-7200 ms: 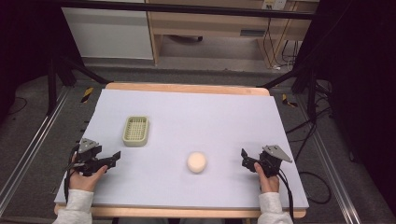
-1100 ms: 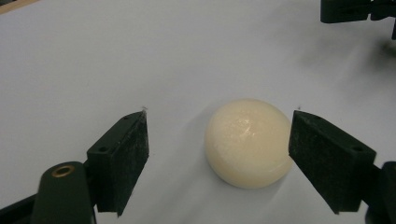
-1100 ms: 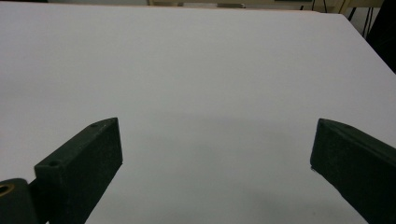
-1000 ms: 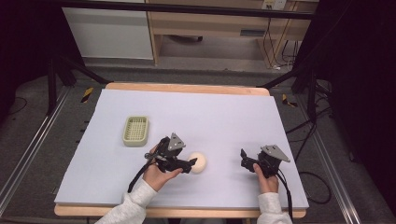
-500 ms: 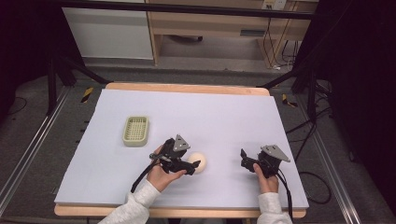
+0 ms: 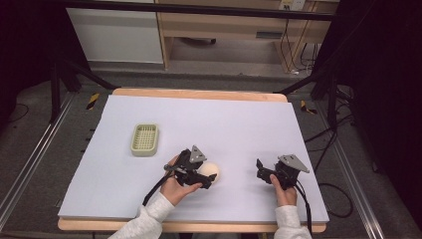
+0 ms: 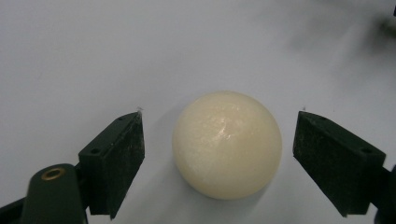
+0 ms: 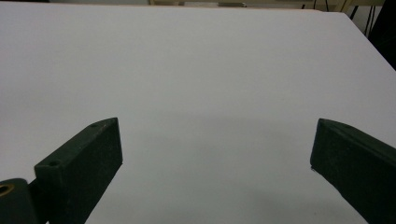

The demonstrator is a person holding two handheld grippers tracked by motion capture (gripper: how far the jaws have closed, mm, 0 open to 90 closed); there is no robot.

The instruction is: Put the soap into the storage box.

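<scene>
Left tool (image 7: 219, 154) has advanced from the lower left to bracket the cream ball (image 7: 227, 143), jaws spread, not touching; grasp judged imminent; right tool (image 6: 268, 172) spread, idle lower right.

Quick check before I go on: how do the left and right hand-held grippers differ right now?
The left hand-held gripper has the cream ball between its open jaws, a gap on each side; the right hand-held gripper has bare table between its jaws. In the high view, the left one sits near the table's middle, the right nearer the right edge. Both are open.
</scene>
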